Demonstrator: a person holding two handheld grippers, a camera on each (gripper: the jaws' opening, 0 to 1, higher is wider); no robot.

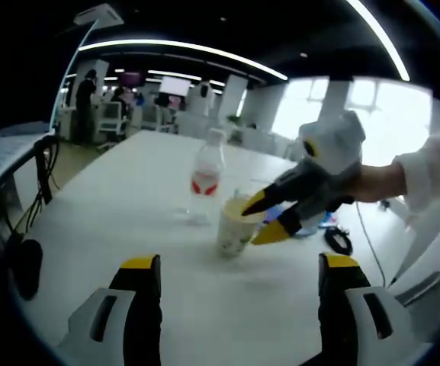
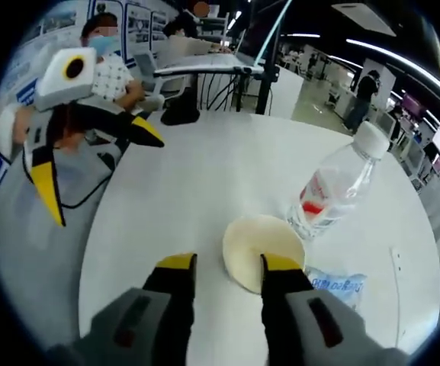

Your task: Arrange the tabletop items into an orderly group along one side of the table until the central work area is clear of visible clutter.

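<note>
In the left gripper view, the left gripper (image 1: 235,267) hangs over the white table (image 1: 113,198) with its jaws spread and nothing between them. Ahead, out in the middle of the table, the paper cup (image 1: 235,226) stands just beside the water bottle (image 1: 206,177). The right gripper (image 1: 267,217) reaches in, its yellow tips straddling the cup's rim.

In the right gripper view, one jaw sits inside the cup (image 2: 259,248) and one outside, seemingly pinching its wall. The bottle (image 2: 334,187) stands close by, a small blue packet (image 2: 340,284) beside it.

Upright cup (image 2: 262,248) beside bottle (image 2: 334,191)
</note>
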